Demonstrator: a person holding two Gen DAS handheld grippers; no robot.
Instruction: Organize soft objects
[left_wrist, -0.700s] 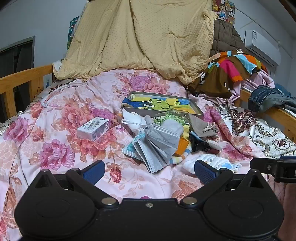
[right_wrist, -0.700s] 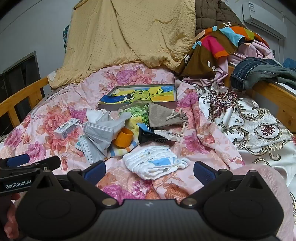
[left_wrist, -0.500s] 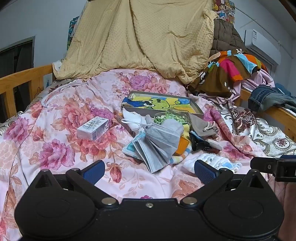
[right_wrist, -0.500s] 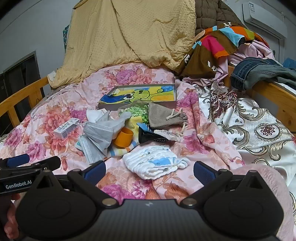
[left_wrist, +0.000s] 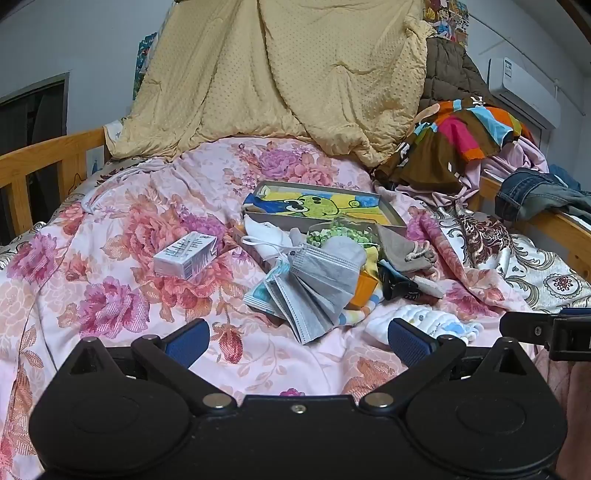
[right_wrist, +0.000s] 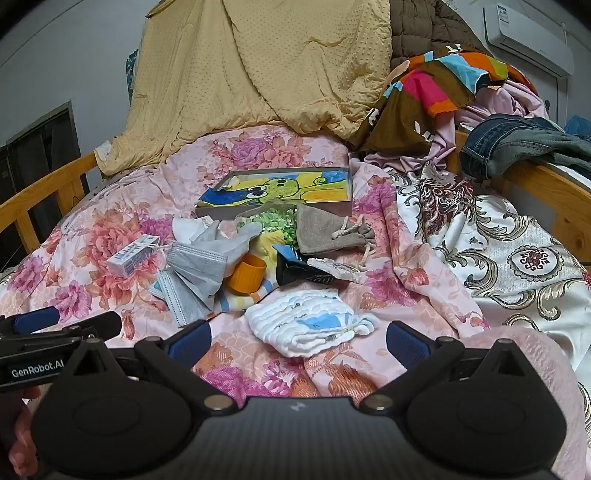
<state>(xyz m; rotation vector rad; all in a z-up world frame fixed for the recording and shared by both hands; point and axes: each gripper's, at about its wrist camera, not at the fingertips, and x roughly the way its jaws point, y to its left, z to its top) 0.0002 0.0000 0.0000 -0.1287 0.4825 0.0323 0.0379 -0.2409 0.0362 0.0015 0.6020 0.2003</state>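
Observation:
A pile of soft things lies mid-bed on the floral sheet: grey face masks (left_wrist: 317, 284) (right_wrist: 195, 273), a white folded cloth with a blue print (right_wrist: 310, 321) (left_wrist: 424, 317), a beige drawstring pouch (right_wrist: 325, 232) (left_wrist: 402, 247), a green fuzzy item (right_wrist: 280, 221) and a white mask (left_wrist: 266, 232). An open box with a cartoon picture (left_wrist: 317, 206) (right_wrist: 280, 192) stands behind them. My left gripper (left_wrist: 295, 339) is open and empty, short of the masks. My right gripper (right_wrist: 295, 339) is open and empty, just short of the white cloth.
A small white carton (left_wrist: 184, 254) lies left of the pile. An orange cup (right_wrist: 247, 273) and a black packet (right_wrist: 299, 269) sit among the soft things. A tan quilt (left_wrist: 280, 81) hangs behind. Clothes (right_wrist: 443, 88) and jeans (right_wrist: 509, 144) pile at the right. Wooden rails (left_wrist: 44, 162) edge the bed.

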